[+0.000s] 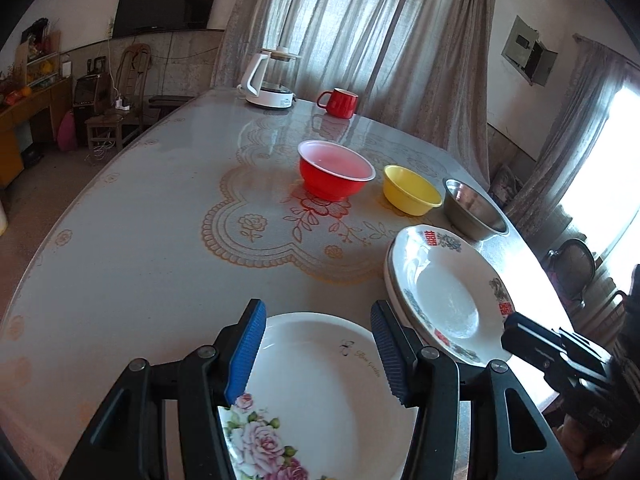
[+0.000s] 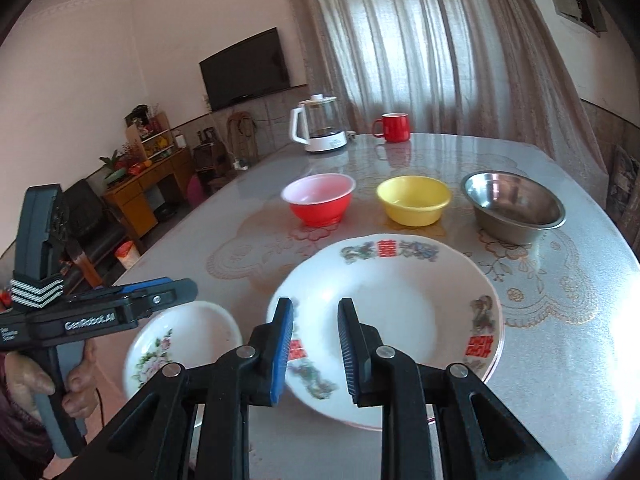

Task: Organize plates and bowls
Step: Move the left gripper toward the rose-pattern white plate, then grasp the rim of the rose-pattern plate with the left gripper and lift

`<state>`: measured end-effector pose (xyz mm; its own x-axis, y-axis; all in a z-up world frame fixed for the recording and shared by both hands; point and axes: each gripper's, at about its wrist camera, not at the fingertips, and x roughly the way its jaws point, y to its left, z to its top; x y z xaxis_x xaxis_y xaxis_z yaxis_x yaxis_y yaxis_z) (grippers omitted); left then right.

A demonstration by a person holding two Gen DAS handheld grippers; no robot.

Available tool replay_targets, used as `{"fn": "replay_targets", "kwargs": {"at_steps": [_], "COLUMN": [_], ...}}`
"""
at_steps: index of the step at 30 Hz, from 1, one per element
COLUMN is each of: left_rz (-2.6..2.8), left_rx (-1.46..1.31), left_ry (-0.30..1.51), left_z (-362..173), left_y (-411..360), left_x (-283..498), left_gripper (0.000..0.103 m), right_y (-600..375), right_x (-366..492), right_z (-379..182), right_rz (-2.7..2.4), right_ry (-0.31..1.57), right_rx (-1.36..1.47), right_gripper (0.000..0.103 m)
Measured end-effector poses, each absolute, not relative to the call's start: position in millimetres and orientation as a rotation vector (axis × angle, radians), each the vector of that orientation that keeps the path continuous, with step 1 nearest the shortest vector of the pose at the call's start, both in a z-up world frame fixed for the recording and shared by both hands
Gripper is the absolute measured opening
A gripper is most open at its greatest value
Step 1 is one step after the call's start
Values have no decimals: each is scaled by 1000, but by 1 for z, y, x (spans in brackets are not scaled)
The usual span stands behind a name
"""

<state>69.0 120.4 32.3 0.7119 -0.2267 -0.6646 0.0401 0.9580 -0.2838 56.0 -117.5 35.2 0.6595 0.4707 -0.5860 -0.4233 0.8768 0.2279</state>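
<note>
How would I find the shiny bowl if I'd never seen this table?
Look at the grey table with the lace pattern. Three bowls sit in a row across its middle, beyond the big plate. The steel bowl is at the right end, next to the yellow bowl; it is the only metal, silvery one.

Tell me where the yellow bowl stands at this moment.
In the right wrist view the yellow bowl stands mid-table, between the red bowl on its left and the steel bowl on its right, beyond the stacked plates.
</note>
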Motion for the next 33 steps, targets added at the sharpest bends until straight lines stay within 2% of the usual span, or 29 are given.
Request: {"fn": "replay_targets", "kwargs": {"at_steps": [10, 12, 16, 18, 25, 28, 30, 33], "left_rz": [-30, -18, -27, -38, -71, -87, -90, -61], "left_rx": [-274, -283, -290, -292, -275, -251, -219, -157], "left_ry": [815, 828, 845, 845, 865, 878, 876, 849], "left_z": [5, -2, -13, -15, -26, -30, -32, -32], "left_y": [166, 170, 172, 172, 163, 155, 149, 141], "left_x": [40, 35, 25, 22, 20, 23, 22, 19], "left_gripper": [54, 49, 47, 41, 38, 32, 24, 22], "right_y": [-76, -73, -70, -69, -69, -72, -70, -63], "right_x": [54, 55, 57, 57, 60, 61, 61, 58], "right_z": [-12, -18, -27, -31, -39, -41, -43, -45], "right_rz": [643, 630, 619, 613, 607, 625, 640, 654], "right_ry": [856, 869, 891, 897, 910, 922, 938, 945], "right_rx": [113, 104, 99, 96, 121, 146, 148, 123], "right_gripper": [22, 22, 22, 20, 18, 18, 21, 27]}}
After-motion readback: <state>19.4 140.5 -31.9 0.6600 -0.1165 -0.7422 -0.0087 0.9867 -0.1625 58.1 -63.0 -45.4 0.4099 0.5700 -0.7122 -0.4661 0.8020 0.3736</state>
